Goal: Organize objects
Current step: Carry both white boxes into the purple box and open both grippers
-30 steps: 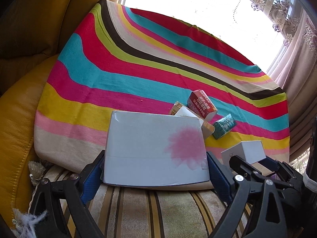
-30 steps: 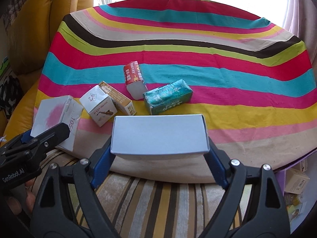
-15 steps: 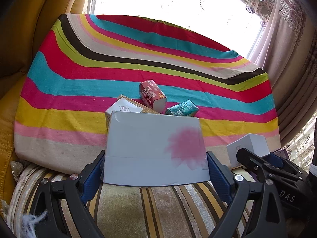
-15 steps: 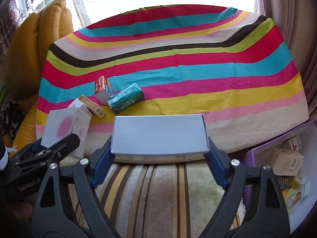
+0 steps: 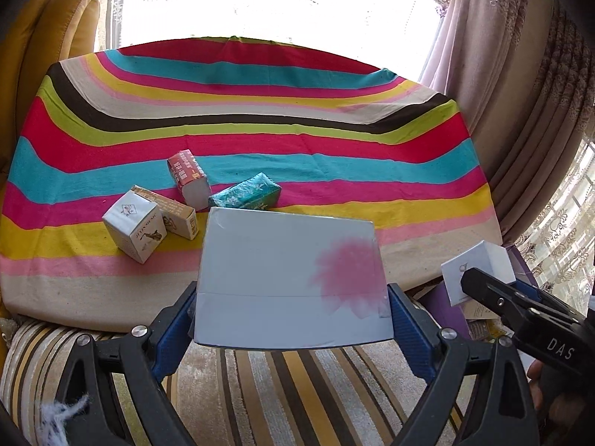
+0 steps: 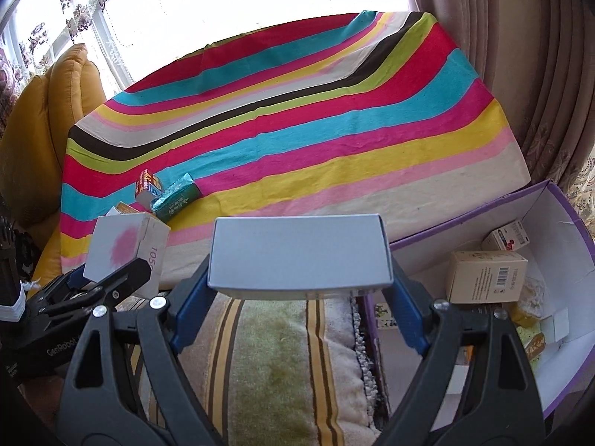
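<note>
Your left hand-held gripper (image 5: 292, 304) is clamped on the white box with the pink blotch (image 5: 293, 278), held off the striped cloth (image 5: 260, 141) on the worktop. Just beyond its fingertips lie the teal packet (image 5: 247, 195) and the red box (image 5: 187, 178); ahead to its left stand a white printed box (image 5: 135, 228) and a tan carton (image 5: 176, 215), touching. Your right hand-held gripper (image 6: 299, 290) is clamped on a plain grey-white box (image 6: 299, 256). To its right sits an open purple bin (image 6: 569, 200) holding a beige box (image 6: 487, 277) and other small cartons.
</note>
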